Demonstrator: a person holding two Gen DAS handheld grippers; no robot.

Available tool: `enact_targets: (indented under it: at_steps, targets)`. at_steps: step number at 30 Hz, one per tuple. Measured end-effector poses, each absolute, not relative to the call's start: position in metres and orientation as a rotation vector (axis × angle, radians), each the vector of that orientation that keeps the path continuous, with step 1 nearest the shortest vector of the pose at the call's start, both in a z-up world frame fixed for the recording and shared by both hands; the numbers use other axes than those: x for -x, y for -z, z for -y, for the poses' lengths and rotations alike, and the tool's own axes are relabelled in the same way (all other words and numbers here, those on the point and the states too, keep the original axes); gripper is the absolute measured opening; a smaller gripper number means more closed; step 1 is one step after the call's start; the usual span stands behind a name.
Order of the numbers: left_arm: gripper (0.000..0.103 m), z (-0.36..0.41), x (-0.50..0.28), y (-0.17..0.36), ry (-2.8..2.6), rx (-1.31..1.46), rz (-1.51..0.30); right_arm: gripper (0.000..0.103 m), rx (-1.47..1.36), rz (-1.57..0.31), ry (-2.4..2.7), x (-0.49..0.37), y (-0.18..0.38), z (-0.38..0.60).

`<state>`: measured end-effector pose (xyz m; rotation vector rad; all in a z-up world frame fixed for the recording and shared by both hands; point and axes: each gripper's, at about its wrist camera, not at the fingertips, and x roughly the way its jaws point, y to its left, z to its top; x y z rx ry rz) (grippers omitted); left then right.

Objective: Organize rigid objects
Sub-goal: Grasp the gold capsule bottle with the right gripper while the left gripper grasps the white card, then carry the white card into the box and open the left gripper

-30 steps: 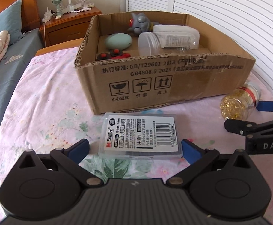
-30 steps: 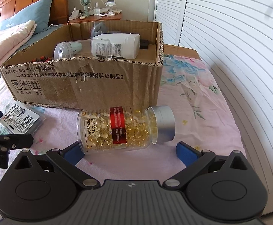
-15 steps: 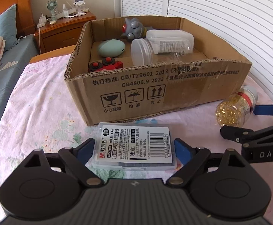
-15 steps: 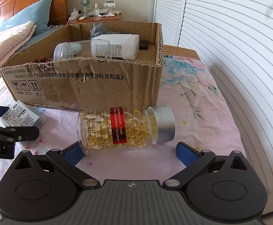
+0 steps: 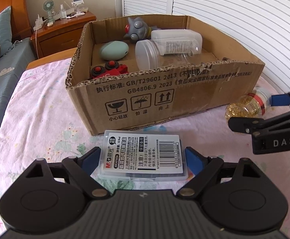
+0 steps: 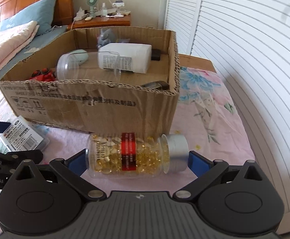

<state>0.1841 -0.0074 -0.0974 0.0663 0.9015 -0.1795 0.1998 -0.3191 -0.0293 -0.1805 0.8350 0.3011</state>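
My left gripper (image 5: 142, 158) is shut on a flat clear plastic case (image 5: 143, 156) with a barcode label and holds it above the floral sheet, just in front of the cardboard box (image 5: 184, 97). My right gripper (image 6: 138, 159) is shut end to end on a clear bottle of yellow capsules (image 6: 133, 155) with a red label and silver cap, in front of the box's right corner (image 6: 172, 107). The bottle also shows in the left wrist view (image 5: 248, 104), and the case shows in the right wrist view (image 6: 21, 135).
The box holds a grey toy figure (image 5: 137, 28), a mint oval case (image 5: 114, 50), a red toy with black wheels (image 5: 107, 70), a clear jar (image 5: 164, 50) and a white bottle (image 6: 125, 57). A bedside table (image 5: 63, 33) stands behind. Louvred doors (image 6: 244, 49) line the right.
Both grippers have closed onto their objects and risen: the case and the bottle have come up off the sheet, and I see further down into the box.
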Motion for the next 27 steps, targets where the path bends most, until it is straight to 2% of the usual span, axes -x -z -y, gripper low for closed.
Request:
enact_targets:
  at_steps: [5,18,27]
  targets:
    - [0.089,0.007,-0.185,0.097,0.201,-0.079,-0.911,0.096,0.215,-0.834,-0.306,-0.197,0.025,0.316]
    - [0.089,-0.001,-0.177,0.072,0.318,-0.174,-0.92,0.096,0.25,-0.88,-0.401,-0.183,0.007,0.327]
    - [0.089,-0.004,-0.167,0.025,0.405,-0.225,-0.888,0.096,0.306,-0.864,-0.458,-0.169,-0.019,0.328]
